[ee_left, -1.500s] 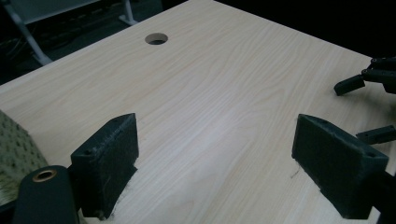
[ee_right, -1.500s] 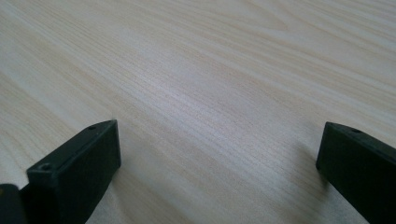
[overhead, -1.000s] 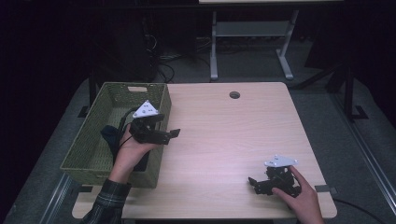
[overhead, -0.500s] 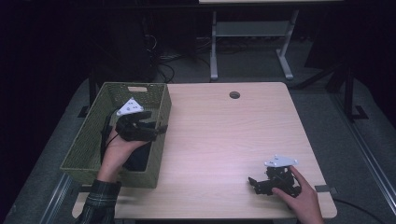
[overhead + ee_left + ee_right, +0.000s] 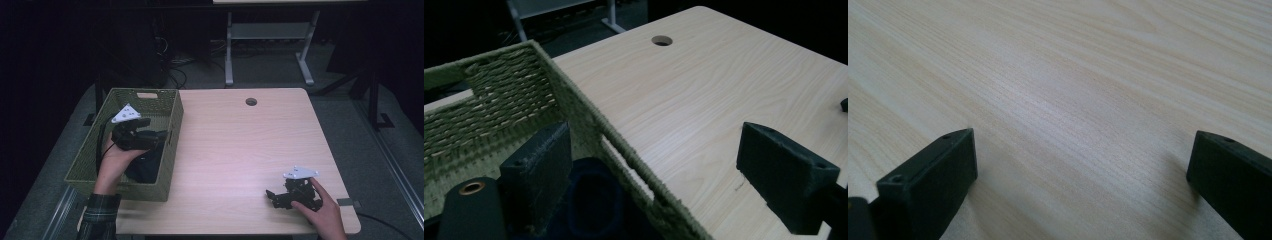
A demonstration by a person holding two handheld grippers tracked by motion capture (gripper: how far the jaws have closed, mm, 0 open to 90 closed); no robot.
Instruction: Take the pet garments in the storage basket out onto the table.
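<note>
**Bright tabletop, dark room**

Light falls from overhead onto the table [image 5: 250, 150], whose pale wood is evenly lit while the floor and room beyond it sink into near-black. Inside the basket [image 5: 170, 125] at the table's left edge, deep shadow swallows detail. The right gripper view shows soft shadows beneath the jaws and blurred wood grain farther off. The high view is slightly grainy.

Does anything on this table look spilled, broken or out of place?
Nothing stands out. The woven basket sits squarely at the table's left edge with a dark object inside; the left claw hangs open above it.
</note>
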